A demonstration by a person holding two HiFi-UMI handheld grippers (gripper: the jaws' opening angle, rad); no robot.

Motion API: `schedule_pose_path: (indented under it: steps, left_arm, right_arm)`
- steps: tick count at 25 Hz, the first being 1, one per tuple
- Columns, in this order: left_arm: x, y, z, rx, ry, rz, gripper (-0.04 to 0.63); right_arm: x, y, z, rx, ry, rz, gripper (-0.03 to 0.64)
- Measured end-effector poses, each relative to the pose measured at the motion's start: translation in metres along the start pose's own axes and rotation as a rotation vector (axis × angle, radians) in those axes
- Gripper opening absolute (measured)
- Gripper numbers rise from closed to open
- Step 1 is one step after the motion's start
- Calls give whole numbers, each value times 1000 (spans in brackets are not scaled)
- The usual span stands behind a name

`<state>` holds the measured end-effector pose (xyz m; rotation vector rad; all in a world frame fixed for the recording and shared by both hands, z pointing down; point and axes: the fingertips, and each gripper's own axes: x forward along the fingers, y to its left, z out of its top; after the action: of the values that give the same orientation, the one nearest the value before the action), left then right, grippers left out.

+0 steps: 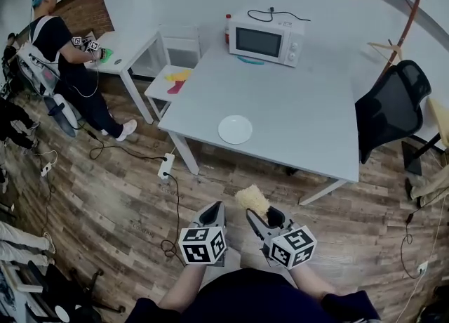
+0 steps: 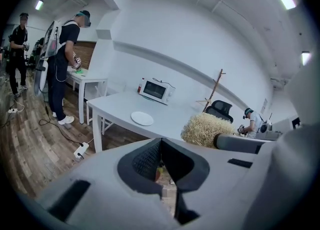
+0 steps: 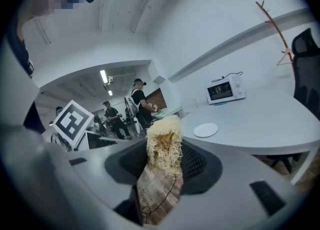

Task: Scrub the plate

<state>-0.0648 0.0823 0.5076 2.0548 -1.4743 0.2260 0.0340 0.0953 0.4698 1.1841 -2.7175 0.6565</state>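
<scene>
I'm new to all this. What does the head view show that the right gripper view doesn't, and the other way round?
Only the head view: both grippers from above, the left gripper shut and empty beside the right gripper, and a power strip on the floor. Only the right gripper view: ceiling lights and the jaws up close, clamped on the scrubber. Both: the plate on the table, the microwave and the scrubber.

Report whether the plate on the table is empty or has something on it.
Empty: the white plate lies flat on the grey table, its surface bare in every view.
</scene>
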Motion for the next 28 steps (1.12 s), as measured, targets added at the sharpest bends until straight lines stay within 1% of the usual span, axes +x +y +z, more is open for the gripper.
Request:
schedule_pose_path:
  steps: [7,16,22,28]
  left_arm:
    - [21,40,32,29,26,-46,18]
    - [44,98,65,73,41,-81,18]
    - [51,116,70,61,61,-102,18]
    - [59,123,67,40,82,-105,18]
  right_arm:
    - [55,4,21,1,-10,-40,179]
    - [124,11,33,26,-48,-89,179]
    - [138,10,41,9,-51,-138,179]
    - [128,-16,42,22,-37,-225,179]
